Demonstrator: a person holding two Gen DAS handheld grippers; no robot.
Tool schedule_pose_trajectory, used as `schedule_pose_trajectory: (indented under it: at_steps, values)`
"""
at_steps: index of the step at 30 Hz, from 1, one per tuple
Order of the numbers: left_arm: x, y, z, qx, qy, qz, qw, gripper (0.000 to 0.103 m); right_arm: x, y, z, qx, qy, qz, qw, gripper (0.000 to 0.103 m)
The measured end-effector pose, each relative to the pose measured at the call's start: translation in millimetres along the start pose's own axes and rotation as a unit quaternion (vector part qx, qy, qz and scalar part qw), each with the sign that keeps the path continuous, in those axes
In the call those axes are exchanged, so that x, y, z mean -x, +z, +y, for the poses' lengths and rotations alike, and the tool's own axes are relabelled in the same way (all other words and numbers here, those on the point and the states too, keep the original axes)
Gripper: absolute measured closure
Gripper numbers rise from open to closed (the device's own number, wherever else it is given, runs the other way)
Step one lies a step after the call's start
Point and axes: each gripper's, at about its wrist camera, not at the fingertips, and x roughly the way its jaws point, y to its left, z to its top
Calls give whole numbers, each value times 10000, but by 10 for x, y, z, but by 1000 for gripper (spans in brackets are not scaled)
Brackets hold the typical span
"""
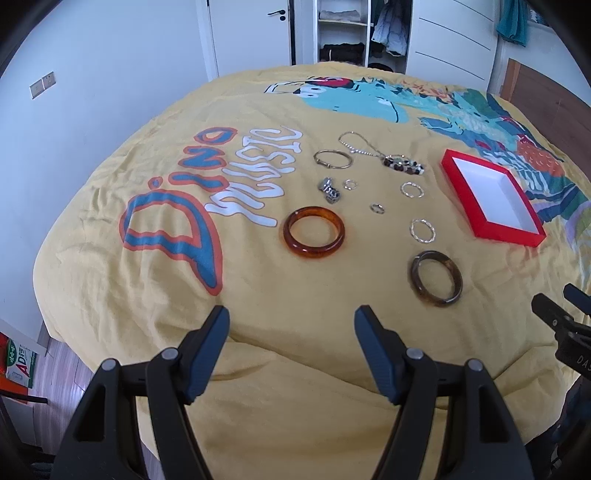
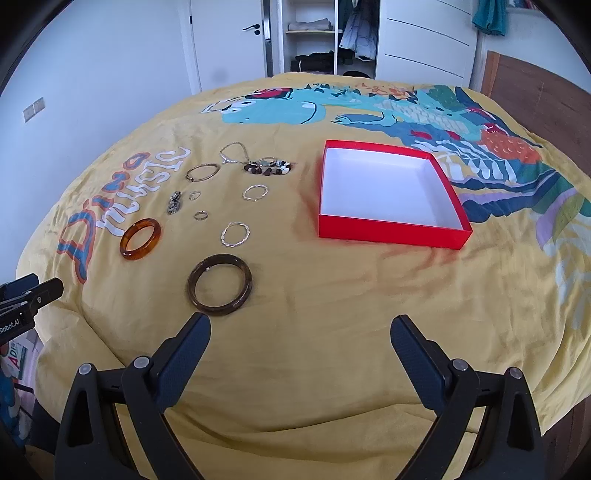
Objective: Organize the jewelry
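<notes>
Jewelry lies spread on a yellow bedspread (image 1: pixel 258 332). An amber bangle (image 1: pixel 314 233) (image 2: pixel 140 239) lies left, a dark brown bangle (image 1: pixel 436 278) (image 2: pixel 219 284) nearest the grippers. Thin twisted rings (image 1: pixel 422 230) (image 2: pixel 235 233), small rings (image 1: pixel 377 208), a gold hoop (image 1: pixel 333 159), a chain (image 1: pixel 356 144), a beaded bracelet (image 1: pixel 402 164) (image 2: pixel 271 167) and a metal charm (image 1: pixel 330 189) lie beyond. An open red box (image 1: pixel 491 195) (image 2: pixel 388 192), white inside, is empty at right. My left gripper (image 1: pixel 291 325) and right gripper (image 2: pixel 301 332) are open, empty, hovering short of the jewelry.
The bed fills both views. A white wall and door (image 2: pixel 229 33) are behind, with an open wardrobe (image 2: pixel 321 37). A wooden headboard (image 2: pixel 535 85) is at right. The bed's near-left edge drops to the floor (image 1: pixel 55 369).
</notes>
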Motion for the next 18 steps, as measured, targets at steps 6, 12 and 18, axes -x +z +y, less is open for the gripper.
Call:
schedule_pose_trajectory:
  at_steps: [6, 12, 18]
  values:
    - [-4, 11, -18, 31, -77, -8, 10000, 34, 3, 18, 47, 89, -19, 44, 9999, 7]
    - [-45, 65, -1, 87, -92, 37, 9999, 34, -3, 67, 52, 92, -15, 24, 10000, 8]
    - [-105, 84, -22, 56, -3, 78, 10000, 34, -70, 81, 58, 105, 56, 88, 9999, 10]
